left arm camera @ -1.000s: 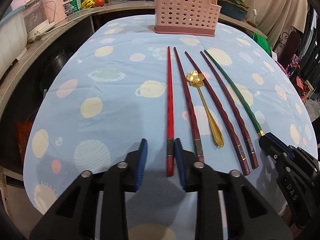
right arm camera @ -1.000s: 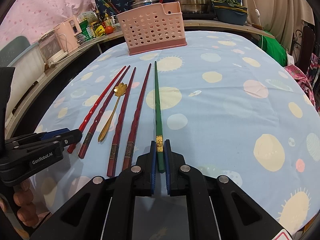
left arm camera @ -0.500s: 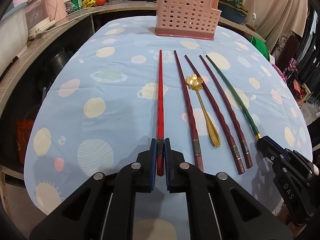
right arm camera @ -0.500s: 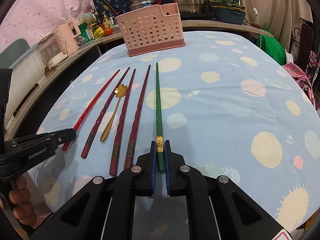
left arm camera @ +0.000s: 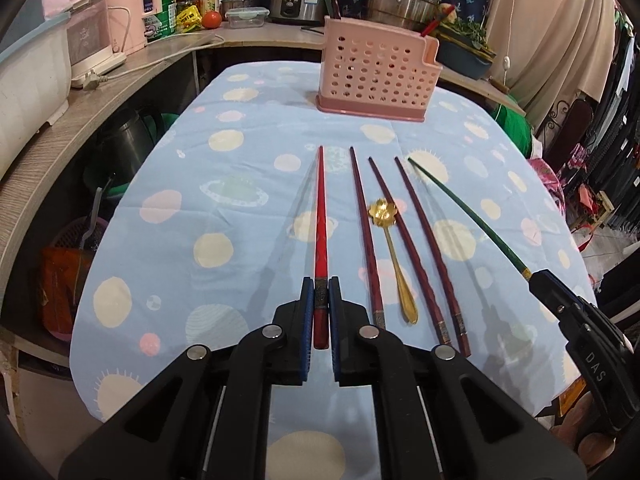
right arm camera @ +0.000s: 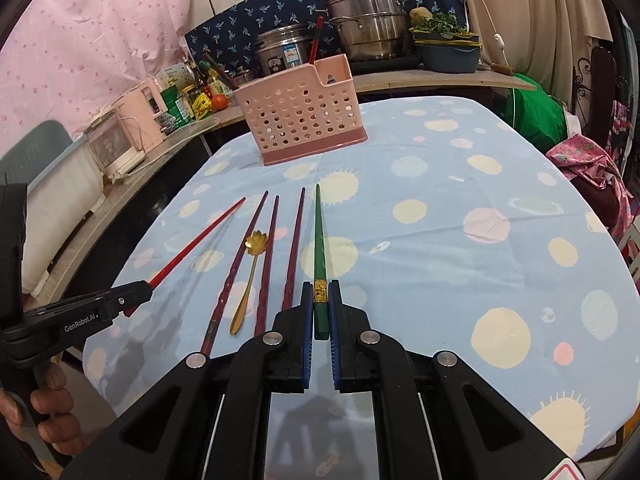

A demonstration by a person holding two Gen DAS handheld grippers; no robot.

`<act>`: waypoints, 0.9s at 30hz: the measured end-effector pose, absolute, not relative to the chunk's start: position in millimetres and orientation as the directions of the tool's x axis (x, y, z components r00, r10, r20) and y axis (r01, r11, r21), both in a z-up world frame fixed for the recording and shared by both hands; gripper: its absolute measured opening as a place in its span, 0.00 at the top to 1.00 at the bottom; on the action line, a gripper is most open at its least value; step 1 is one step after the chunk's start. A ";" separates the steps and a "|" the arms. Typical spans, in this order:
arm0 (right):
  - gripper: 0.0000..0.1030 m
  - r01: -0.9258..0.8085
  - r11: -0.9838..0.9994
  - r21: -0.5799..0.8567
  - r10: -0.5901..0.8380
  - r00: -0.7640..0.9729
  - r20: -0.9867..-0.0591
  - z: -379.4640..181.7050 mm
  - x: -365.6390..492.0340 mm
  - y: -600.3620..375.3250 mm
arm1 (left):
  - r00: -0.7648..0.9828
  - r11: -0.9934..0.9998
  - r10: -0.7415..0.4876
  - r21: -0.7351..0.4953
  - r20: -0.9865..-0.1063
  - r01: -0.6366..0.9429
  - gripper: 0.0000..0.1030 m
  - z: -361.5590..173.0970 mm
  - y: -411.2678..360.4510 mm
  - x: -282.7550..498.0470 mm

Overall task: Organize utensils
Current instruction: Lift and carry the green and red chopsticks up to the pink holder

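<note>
Fingers on the left gripper (left arm camera: 320,308) are squeezed tight on the thick end of the red chopstick (left arm camera: 321,216). Its jaws have just been closing, with that chopstick between them. Fingers on the right gripper (right arm camera: 320,308) are pinched on the thick end of the green chopstick (right arm camera: 319,236). Both sticks look lifted off the cloth, since a thin shadow runs beside each one.

Between them, on the blue spotted tablecloth (left arm camera: 224,216), three dark red chopsticks (left arm camera: 364,220) lie side by side. A gold spoon with a flower bowl (left arm camera: 394,254) lies among them. None of these four is picked up yet, so I think the job has only just begun.

Farther off, at the far end of the table, stands the pink utensil holder with round holes (right arm camera: 302,114). That is most likely where everything should go. Something small and dark peeks out of its side pocket, and I cannot tell what it is. I cannot see into the big part.
</note>
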State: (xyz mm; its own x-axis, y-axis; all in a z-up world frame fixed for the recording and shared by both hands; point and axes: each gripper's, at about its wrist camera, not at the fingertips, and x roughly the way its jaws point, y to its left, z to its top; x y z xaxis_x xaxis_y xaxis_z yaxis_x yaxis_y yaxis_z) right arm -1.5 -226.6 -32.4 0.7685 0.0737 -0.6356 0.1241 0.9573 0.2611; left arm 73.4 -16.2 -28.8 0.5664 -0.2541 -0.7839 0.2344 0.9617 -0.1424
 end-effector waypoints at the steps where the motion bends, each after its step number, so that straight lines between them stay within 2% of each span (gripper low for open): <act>1: 0.93 0.126 0.955 0.267 0.074 0.774 -0.629 -28.1 -1.3 -228.9 | 0.571 0.961 -0.257 -0.146 -0.780 0.234 0.93 -25.1 -15.5 73.9; 27: 0.93 0.111 0.932 0.345 0.047 0.907 -0.420 69.0 25.1 -274.1 | 0.733 0.958 -0.285 -0.206 -0.618 0.198 0.93 79.2 3.7 120.3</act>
State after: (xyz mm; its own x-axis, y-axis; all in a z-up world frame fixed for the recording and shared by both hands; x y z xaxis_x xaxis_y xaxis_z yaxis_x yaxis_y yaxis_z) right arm 25.1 -274.1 69.0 0.9065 0.0468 -0.4195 0.1114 0.9321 0.3446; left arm 120.3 3.7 79.2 0.7327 -0.2847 -0.6182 0.1984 0.9582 -0.2061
